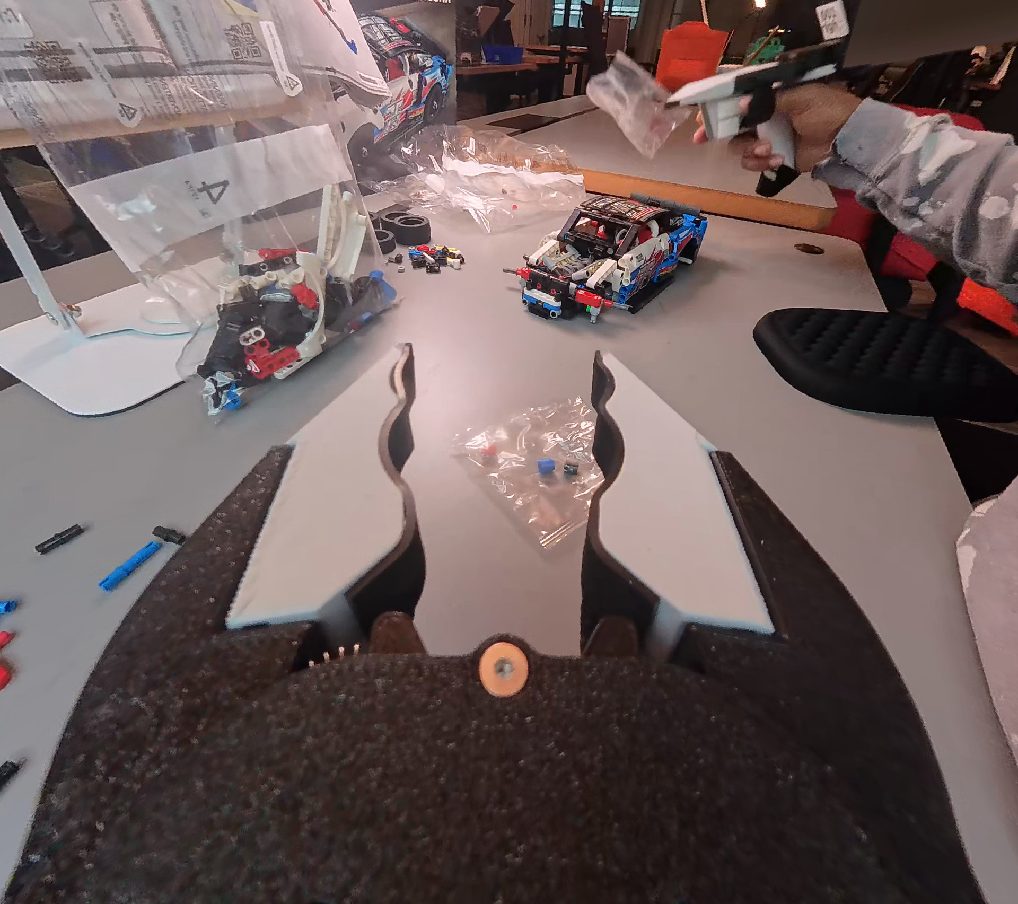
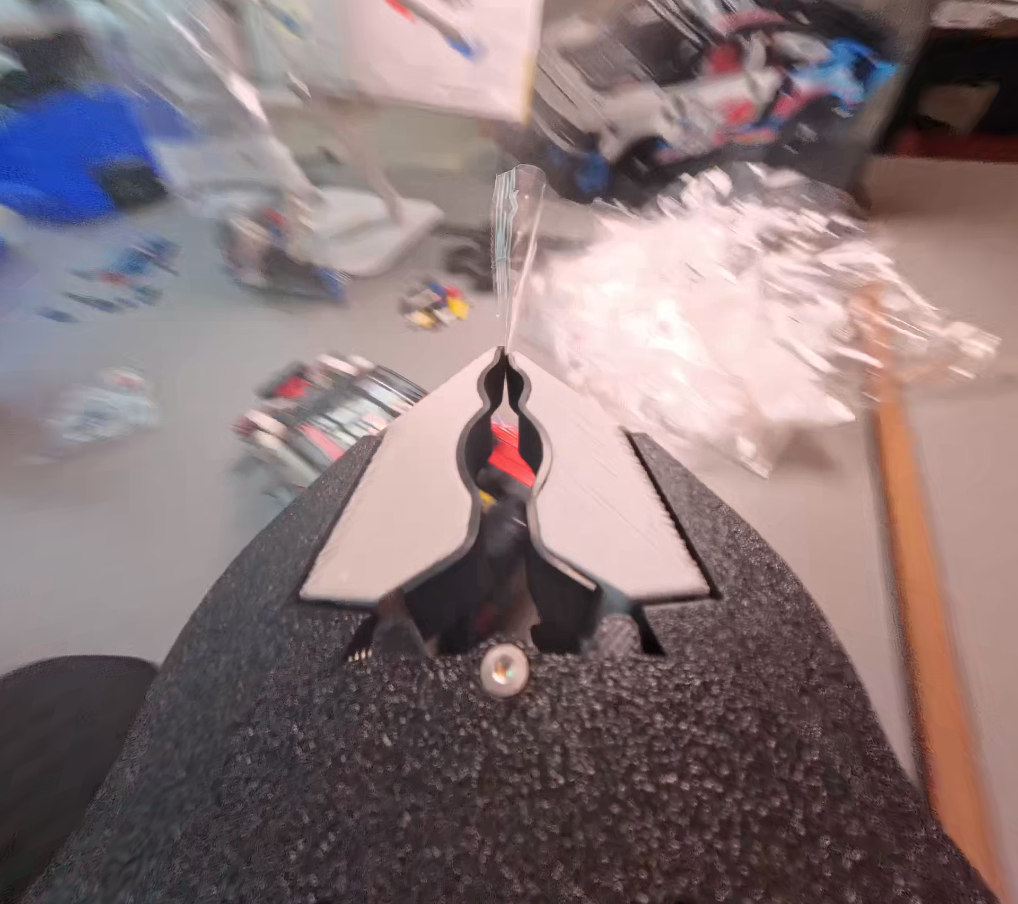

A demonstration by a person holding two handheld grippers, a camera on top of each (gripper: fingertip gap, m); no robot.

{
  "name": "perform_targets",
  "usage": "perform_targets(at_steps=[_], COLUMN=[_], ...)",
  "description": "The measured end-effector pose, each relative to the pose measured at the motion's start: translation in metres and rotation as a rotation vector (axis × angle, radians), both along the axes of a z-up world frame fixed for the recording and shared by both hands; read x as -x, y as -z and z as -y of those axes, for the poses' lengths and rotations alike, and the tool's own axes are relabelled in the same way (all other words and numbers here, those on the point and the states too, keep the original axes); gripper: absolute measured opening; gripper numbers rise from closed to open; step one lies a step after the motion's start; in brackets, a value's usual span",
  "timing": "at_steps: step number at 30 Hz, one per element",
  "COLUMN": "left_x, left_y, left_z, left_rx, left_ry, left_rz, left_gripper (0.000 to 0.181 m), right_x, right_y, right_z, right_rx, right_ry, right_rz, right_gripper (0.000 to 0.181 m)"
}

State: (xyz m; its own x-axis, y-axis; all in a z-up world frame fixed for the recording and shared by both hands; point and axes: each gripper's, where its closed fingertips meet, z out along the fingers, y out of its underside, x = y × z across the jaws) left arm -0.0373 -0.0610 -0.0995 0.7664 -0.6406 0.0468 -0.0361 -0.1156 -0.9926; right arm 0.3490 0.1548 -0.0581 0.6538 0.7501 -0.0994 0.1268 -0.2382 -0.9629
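Observation:
My left gripper (image 1: 501,354) is open and empty, low over the grey table (image 1: 771,437). A small clear plastic bag (image 1: 531,464) with a red, a blue and a black piece lies between its fingers, nearer the right one. My right gripper (image 2: 504,351) is shut on a small clear plastic bag (image 2: 515,238), held edge-on in the air; in the left wrist view that gripper (image 1: 669,98) holds the bag (image 1: 633,106) high at the right. A partly built toy race car (image 1: 611,252) stands on the table beyond the left gripper.
A large clear bag of bricks (image 1: 275,304) leans at the left by a white stand (image 1: 82,371). Loose small parts (image 1: 435,258) and black tyres (image 1: 402,227) lie behind it. Empty crumpled bags (image 1: 496,178) and the set's box (image 1: 402,51) are farther back. A black chair armrest (image 1: 881,360) is at the right. Tip to tip, the grippers are about 45 cm apart.

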Motion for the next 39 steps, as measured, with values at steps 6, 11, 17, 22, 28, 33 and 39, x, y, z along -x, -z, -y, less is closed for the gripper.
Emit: perform_targets(at_steps=[6,11,17,22,28,33,39], left_x=[-0.03,-0.061,-0.028,0.017,0.065,0.06,0.073], left_y=[-0.019,-0.063,-0.086,-0.042,0.007,0.042,0.081], left_z=[-0.002,0.0,0.011,-0.003,-0.019,-0.012,-0.001], left_rx=[0.018,0.14,0.117,0.273,0.45,0.631,0.789], left_ry=[0.161,0.519,0.6,0.343,0.122,0.118,0.067], left_rz=[0.129,0.424,0.573,0.446,0.4,0.291,0.154], left_gripper=[0.067,0.072,0.01,0.0,0.0,0.005,0.017], right_x=[0.134,0.242,0.334,0.344,0.345,0.335,0.308], right_y=[-0.099,-0.09,-0.046,0.027,0.121,0.148,0.146], right_z=[0.134,0.201,0.234,0.192,0.213,0.2,0.176], right_rx=[0.23,0.476,0.493,0.209,0.061,0.047,0.053], right_ry=[-0.765,-1.18,-1.244,-0.935,-0.88,-0.879,-0.847], right_rz=[-0.696,-0.852,-0.585,-0.067,0.542,0.712,0.756], right_gripper=[0.0,0.0,0.0,0.029,0.073,0.053,0.04])
